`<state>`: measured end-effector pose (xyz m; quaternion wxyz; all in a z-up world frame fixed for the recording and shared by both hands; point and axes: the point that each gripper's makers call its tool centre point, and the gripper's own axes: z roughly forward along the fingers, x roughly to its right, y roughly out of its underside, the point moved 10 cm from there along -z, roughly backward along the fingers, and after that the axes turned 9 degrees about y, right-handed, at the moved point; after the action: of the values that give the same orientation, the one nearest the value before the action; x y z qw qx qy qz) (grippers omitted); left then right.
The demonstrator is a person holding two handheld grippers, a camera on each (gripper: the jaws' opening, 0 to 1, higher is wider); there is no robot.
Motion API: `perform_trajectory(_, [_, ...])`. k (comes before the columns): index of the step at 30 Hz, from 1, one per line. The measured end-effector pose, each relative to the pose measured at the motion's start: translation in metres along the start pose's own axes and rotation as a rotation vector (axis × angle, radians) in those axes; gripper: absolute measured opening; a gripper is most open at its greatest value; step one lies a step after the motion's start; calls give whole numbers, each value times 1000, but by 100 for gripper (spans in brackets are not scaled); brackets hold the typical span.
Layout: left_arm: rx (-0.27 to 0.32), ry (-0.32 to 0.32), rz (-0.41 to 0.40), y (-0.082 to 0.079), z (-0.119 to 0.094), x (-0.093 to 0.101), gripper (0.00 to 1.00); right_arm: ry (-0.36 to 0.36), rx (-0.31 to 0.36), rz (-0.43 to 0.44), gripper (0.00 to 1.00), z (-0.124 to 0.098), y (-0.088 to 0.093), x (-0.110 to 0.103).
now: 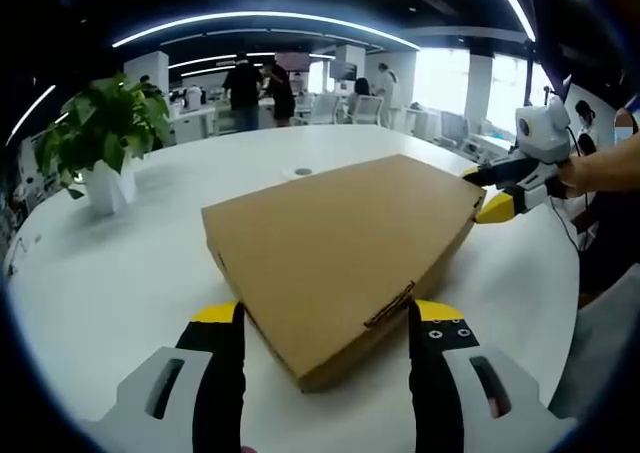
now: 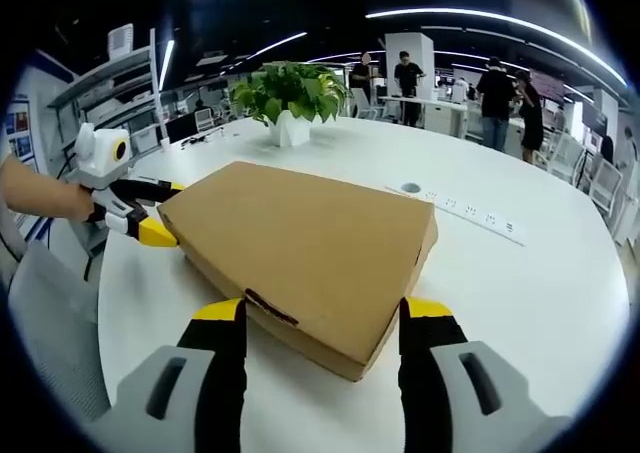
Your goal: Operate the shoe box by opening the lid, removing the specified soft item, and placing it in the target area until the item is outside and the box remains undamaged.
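Green potted plant in a white pot (image 1: 105, 138) far left on the round white desk (image 1: 120, 283), closed flat brown cardboard shoe box (image 1: 340, 243) mid-desk, left hand-held gripper (image 1: 325, 318) and right hand-held gripper (image 2: 322, 313) each open wide around opposite box corners, jaws not visibly touching.

A flat, plain brown cardboard shoe box (image 1: 340, 253) (image 2: 300, 248) lies closed on the round white table (image 1: 120, 283) (image 2: 520, 293), lid down and unmarked, one corner overhanging toward the table's near edge, a small tear showing along its front rim.
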<state>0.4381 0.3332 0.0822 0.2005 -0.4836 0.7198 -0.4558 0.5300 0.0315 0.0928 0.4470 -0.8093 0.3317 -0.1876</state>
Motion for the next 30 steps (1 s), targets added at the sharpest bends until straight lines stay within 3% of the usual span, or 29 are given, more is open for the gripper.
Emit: perform_trajectory(30, [-24, 56, 23, 9, -21, -9, 67, 41, -11, 25, 54, -15, 5, -33])
